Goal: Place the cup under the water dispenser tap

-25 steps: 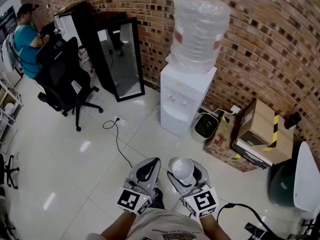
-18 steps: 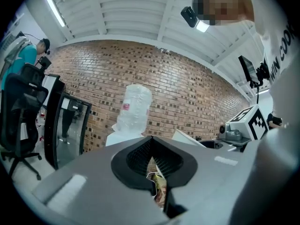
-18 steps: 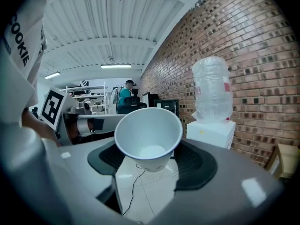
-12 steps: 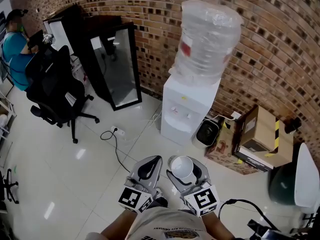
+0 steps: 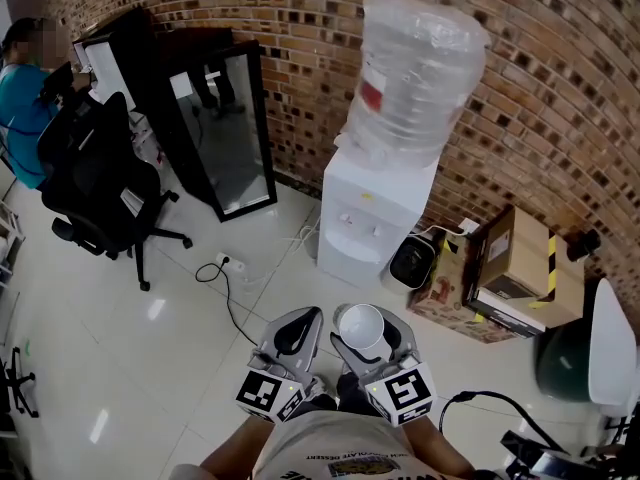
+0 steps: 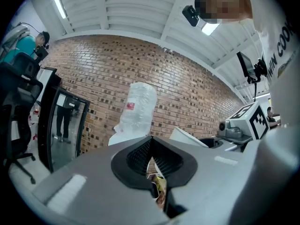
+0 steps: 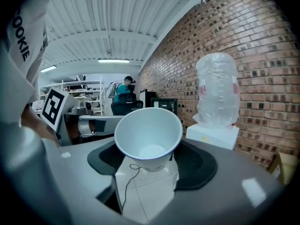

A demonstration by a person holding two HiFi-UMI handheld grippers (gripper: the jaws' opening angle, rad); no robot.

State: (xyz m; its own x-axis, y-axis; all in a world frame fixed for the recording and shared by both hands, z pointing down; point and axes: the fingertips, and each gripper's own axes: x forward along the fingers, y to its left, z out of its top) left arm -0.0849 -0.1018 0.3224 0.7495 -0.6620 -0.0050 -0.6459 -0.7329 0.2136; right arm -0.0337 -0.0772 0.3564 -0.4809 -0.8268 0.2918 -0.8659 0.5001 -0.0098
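1. Gripping the cup (image 7: 148, 132) by its sides, the right tongs (image 7: 150, 154) press a black pad on it from either side, and its open mouth faces up.
2. In the head view the cup's base and lower wall are hidden between those pads, so only the white rim and inside show.
3. The left tongs (image 6: 151, 142) are closed on nothing: the pads meet at the tips, with a thin slit lower down.
4. Both hands are hidden beneath the marker cubes (image 5: 270, 396), and the forearms are cut off by the bottom edge.
5. The two tongs are held side by side, close together, just in front of the body and pointing ahead. The left lies about level, while the right dips slightly toward the floor (image 5: 150, 348).
6. The water dispenser (image 5: 372, 218) stands well ahead of the tongs against the brick wall (image 5: 560, 88), with a large clear bottle (image 5: 420, 68) on top. The cup is well apart from it.
7. Its taps are too small to make out. In the right gripper view its lower body is hidden behind that tongs' own jaw.
8. A cable (image 5: 228, 298) lies on the floor ahead and left of the left tongs. A cardboard box (image 5: 515, 258) sits ahead and right of the right tongs.
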